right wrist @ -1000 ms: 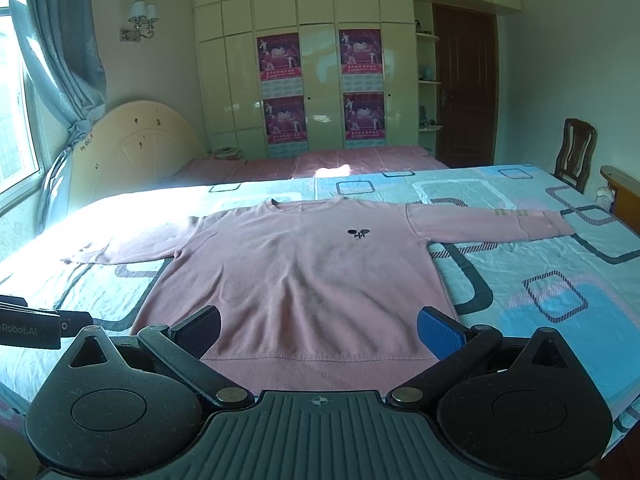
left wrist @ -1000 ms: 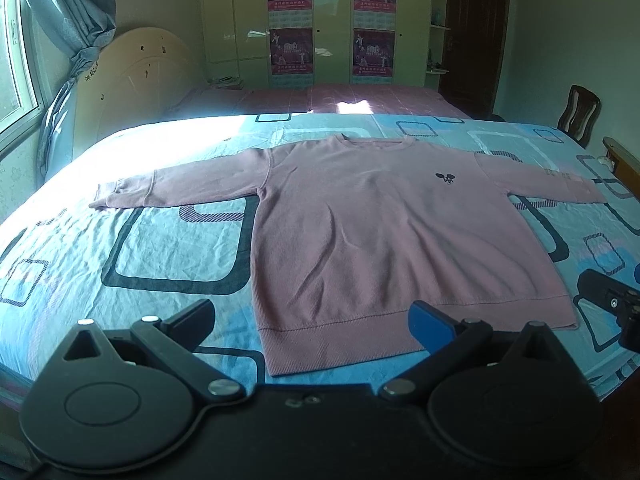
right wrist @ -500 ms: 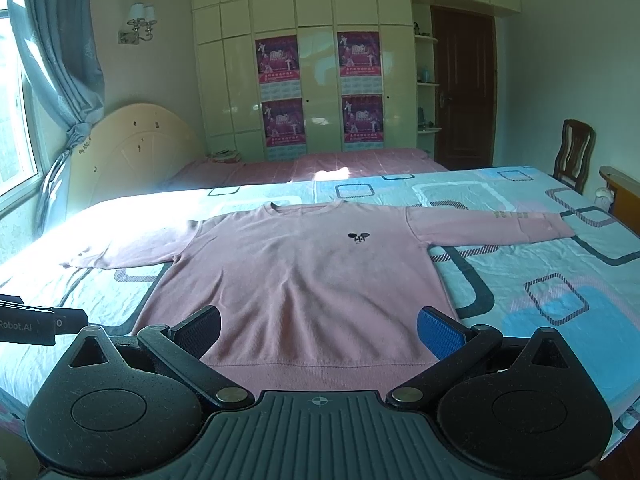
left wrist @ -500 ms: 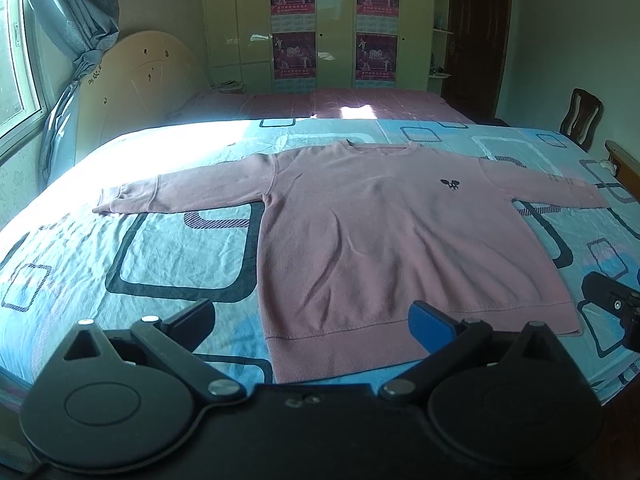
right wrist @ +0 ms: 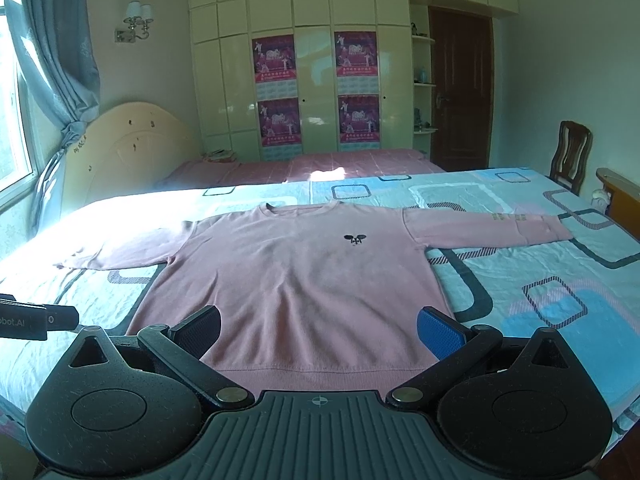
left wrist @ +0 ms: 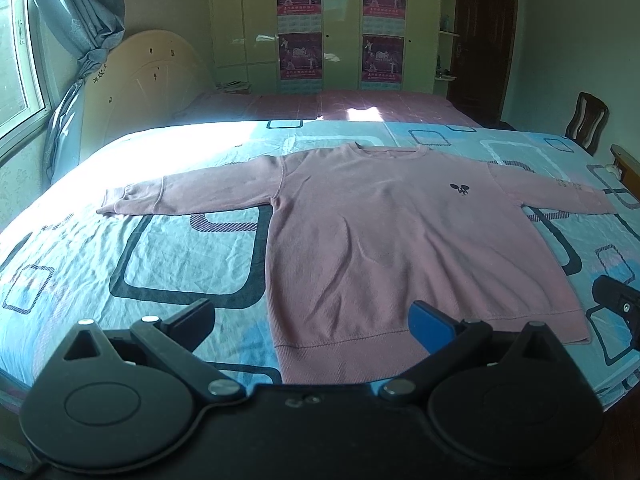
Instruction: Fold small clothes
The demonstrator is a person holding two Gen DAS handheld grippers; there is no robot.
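A pink long-sleeved sweater [left wrist: 384,240] lies flat and face up on the bed, sleeves spread to both sides, hem toward me. It also shows in the right wrist view [right wrist: 304,276]. My left gripper [left wrist: 312,320] is open and empty, above the hem's left corner. My right gripper [right wrist: 318,326] is open and empty, above the middle of the hem. Each gripper shows at the edge of the other's view: the right one [left wrist: 618,306] and the left one [right wrist: 36,320].
The bed has a light blue sheet [left wrist: 120,256] with dark rounded squares. A cream headboard [left wrist: 148,76] and curtain [left wrist: 88,20] stand at the left. A second pink bed [right wrist: 320,164], a wardrobe with posters [right wrist: 316,92], a door [right wrist: 460,92] and a wooden chair [right wrist: 570,152] are beyond.
Both grippers have drawn back and up a little from the bed, so the sweater sits lower in view. The sweater has not moved. Both jaws stay open.
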